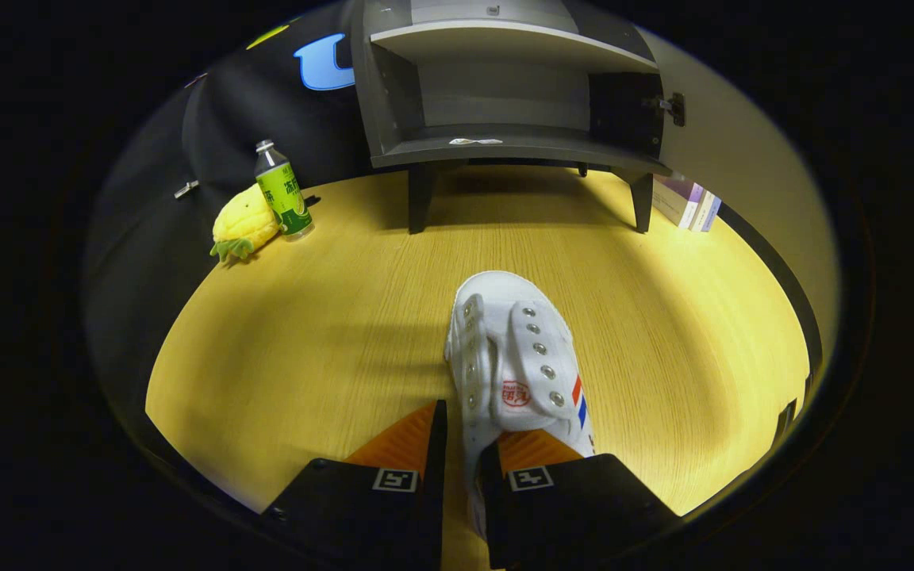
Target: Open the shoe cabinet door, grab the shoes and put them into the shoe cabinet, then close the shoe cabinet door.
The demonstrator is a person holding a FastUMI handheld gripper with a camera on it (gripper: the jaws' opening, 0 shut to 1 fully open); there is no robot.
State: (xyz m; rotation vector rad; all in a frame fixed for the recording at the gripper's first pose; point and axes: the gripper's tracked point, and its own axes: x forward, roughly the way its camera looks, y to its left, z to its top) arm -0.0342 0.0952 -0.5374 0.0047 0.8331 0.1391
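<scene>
Gripper (462, 444) fingers pinch white sneaker's (516, 365) side wall; shoe cabinet (505, 95) door open. Carry step; next, lift toward lower shelf.

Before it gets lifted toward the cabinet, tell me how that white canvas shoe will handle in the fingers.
The white canvas shoe looks soft: the fingers pinch one eyelet side wall, so it will probably flex and sag at the toe. Canvas with a thin sole suggests it is light. Held off-centre near the heel, it may swing or twist, though cloth should not slip easily.
</scene>
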